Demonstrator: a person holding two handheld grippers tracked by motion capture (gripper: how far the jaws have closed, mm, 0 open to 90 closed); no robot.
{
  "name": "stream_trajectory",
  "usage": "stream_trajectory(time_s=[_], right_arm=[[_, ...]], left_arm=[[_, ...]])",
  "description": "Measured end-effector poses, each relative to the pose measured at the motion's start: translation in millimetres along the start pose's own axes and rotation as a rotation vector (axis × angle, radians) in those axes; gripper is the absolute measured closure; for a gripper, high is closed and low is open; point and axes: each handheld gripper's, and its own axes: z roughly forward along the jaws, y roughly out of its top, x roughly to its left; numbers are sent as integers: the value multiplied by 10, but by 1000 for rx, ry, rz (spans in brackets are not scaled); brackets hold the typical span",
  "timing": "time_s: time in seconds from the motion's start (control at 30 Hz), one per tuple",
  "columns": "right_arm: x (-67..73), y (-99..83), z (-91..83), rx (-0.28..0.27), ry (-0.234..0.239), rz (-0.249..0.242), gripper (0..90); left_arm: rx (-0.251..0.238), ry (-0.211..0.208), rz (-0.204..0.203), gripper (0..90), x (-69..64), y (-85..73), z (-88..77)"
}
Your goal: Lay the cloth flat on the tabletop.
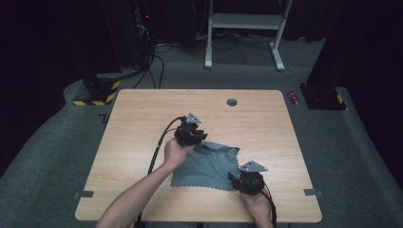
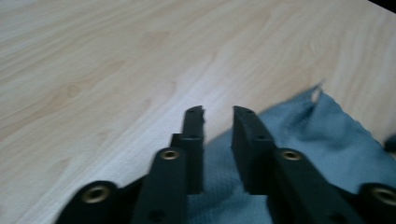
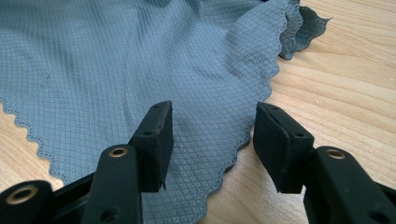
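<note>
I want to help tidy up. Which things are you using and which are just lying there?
In use: cloth, left gripper, right gripper, table.
Lying about: red can on the floor, white frame, striped base.

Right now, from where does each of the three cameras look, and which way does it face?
High view: sits above the person's side, looks forward and down on the wooden table; both forearms, the left tongs and right tongs show.
Left gripper view: rides on the left tongs, faces the table and the cloth's edge; its two black jaws stand apart.
Right gripper view: rides on the right tongs, faces low across the grey cloth; its jaws stand apart over the scalloped edge.
Shared: all three show the cloth and the table.
</note>
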Motion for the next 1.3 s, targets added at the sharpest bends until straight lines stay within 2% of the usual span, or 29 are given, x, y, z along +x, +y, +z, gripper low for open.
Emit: stream_trajectory(time_s=[0.13, 0.27, 0.33, 0.43, 0.6, 0.7, 0.83, 0.9, 1.0, 1.07, 1.23, 1.3], right_arm=[[0, 2, 2, 0, -2, 4, 474], [3, 2, 1, 1, -6, 9, 468], [3, 2, 2, 0, -8, 8, 467], [5, 1, 1, 1, -10, 9, 466], [4, 1, 1, 2, -9, 10, 466], [4, 1, 1, 1, -11, 7, 461], [5, 1, 1, 1, -14, 8, 457], [4, 1, 1, 2, -14, 8, 457], [4, 1, 0, 2, -12, 9, 457], [2, 1, 0, 2, -12, 7, 457], [1, 1, 0, 2, -12, 6, 457], [2, 0, 0, 2, -12, 8, 457]], left_arm=[[27, -10, 18, 564, -26, -30, -28], [32, 5, 68, 528, -96, -70, -43], [28, 14, 79, 523, -146, -121, -34], [33, 25, 68, 519, -168, -180, -3], [70, 43, 74, 519, -172, -236, 57], [88, 51, 75, 595, -163, -235, 118], [116, 29, 46, 823, -107, -192, 201], [114, 26, 35, 898, -95, -153, 223], [121, 19, 25, 900, -85, -74, 260], [122, 23, 34, 900, -71, -4, 274], [110, 31, 4, 900, -7, 109, 313], [111, 16, -4, 900, 4, 124, 313]])
